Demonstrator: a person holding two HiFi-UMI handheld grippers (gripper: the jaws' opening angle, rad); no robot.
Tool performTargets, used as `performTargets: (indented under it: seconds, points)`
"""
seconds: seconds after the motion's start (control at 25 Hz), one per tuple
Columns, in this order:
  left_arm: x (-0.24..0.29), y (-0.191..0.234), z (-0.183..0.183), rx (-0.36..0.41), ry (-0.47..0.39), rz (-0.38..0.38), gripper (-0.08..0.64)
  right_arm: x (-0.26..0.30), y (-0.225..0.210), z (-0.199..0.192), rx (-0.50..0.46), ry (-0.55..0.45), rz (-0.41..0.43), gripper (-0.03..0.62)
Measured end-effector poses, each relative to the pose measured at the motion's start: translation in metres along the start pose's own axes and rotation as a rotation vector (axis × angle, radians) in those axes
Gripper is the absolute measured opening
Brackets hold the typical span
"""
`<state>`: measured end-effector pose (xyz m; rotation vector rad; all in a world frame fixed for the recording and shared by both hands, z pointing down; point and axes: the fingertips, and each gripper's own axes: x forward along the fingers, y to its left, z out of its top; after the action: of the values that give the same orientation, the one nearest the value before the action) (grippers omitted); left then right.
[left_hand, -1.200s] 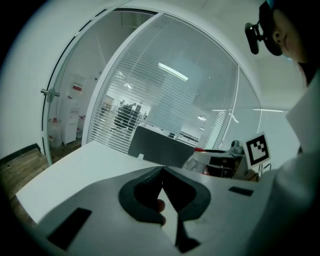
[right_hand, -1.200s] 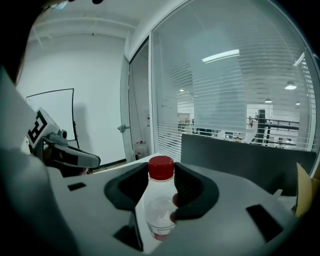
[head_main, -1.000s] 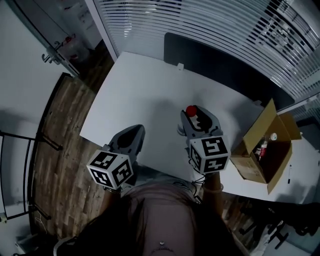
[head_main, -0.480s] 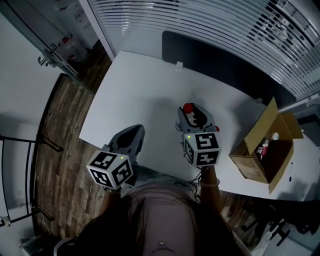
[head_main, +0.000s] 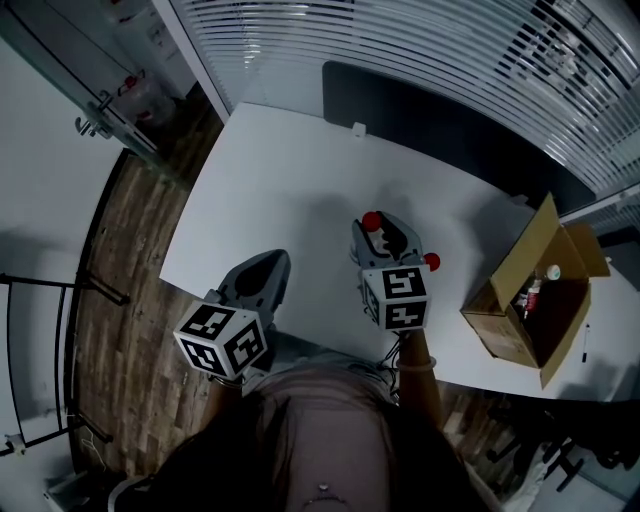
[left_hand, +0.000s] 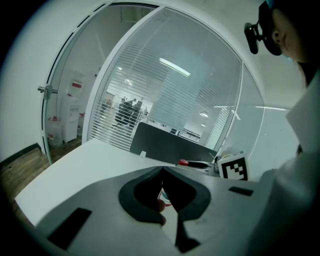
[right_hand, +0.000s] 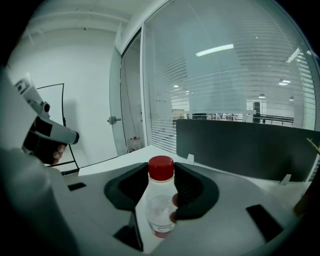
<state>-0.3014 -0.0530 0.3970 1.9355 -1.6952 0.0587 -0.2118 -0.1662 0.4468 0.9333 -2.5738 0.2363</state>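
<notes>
Your right gripper (head_main: 383, 232) is clamped on a small clear bottle (right_hand: 160, 200) with a red cap. The dark pads press its body from both sides just under the cap. That grip leaves the cap free and the bottle upright, so it hangs straight instead of swinging. You have it over the white table (head_main: 270, 170), near the middle of the near edge. None of the views shows whether its base touches the tabletop.

Your left gripper (head_main: 262, 275) is squeezed closed with nothing in it; in its own view the jaw tips meet. You hold it at the near edge, toward the left corner and well apart from the bottle. There it looks parked clear of the working hand, pointing across the table at the glass wall.

An open cardboard box (head_main: 500, 325) sits at the right end of the table, and at least one more small bottle (head_main: 528, 297) stands inside it. Its flaps are folded out, which leaves the top open for reaching in. A dark screen (head_main: 440, 110) runs along the far edge, and the rest of the tabletop between it and your grippers is bare.
</notes>
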Motion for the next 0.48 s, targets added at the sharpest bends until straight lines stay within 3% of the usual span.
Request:
performTargets:
  seconds: [0.48]
  points:
    - [0.0, -0.007, -0.003, 0.01, 0.001, -0.014, 0.009, -0.005, 0.009, -0.016, -0.018, 0.016, 0.005, 0.175]
